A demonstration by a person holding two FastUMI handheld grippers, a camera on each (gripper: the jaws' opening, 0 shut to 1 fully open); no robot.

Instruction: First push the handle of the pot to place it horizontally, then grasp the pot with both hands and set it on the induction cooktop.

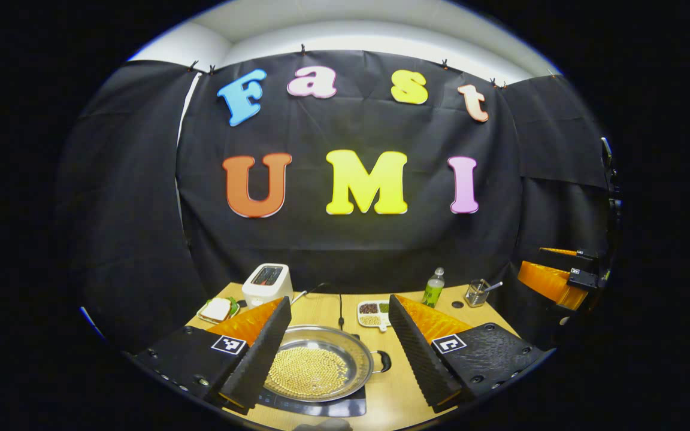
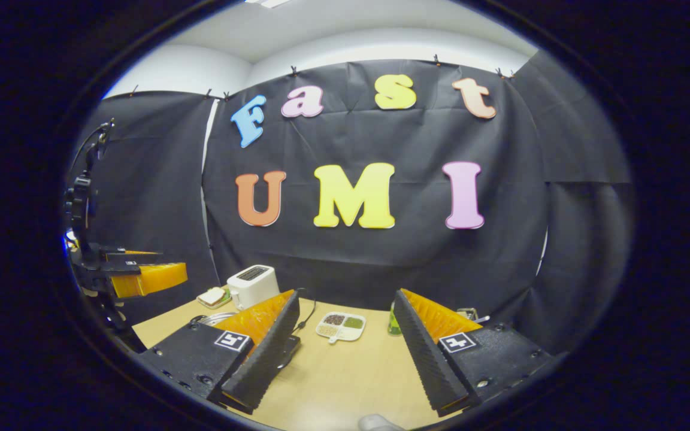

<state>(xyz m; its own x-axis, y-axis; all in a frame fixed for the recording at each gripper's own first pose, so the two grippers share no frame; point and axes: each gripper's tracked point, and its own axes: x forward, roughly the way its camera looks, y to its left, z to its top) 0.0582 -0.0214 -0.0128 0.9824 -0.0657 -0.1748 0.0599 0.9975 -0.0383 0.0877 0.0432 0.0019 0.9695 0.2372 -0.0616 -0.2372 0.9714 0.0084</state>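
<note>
In the left gripper view, the steel pot (image 1: 315, 366) holds a layer of yellow beans and sits low between my fingers, resting on the dark induction cooktop (image 1: 327, 409). Its black loop handle (image 1: 384, 361) sticks out to the right. My left gripper (image 1: 339, 304) hangs above it, open and empty. The right gripper (image 1: 538, 267) shows far right, off the table's edge. In the right gripper view, my right gripper (image 2: 347, 296) is open over bare tabletop. A sliver of the pot's rim (image 2: 216, 318) peeks out behind its left finger. The left gripper (image 2: 162, 266) shows at far left.
Along the back of the wooden table (image 1: 402, 389) stand a white toaster (image 1: 267, 283), a sandwich on a plate (image 1: 218, 310), a divided dish of grains (image 1: 374, 314), a green bottle (image 1: 433, 288) and a glass with a spoon (image 1: 477, 293). A black cable (image 1: 340, 308) runs to the cooktop.
</note>
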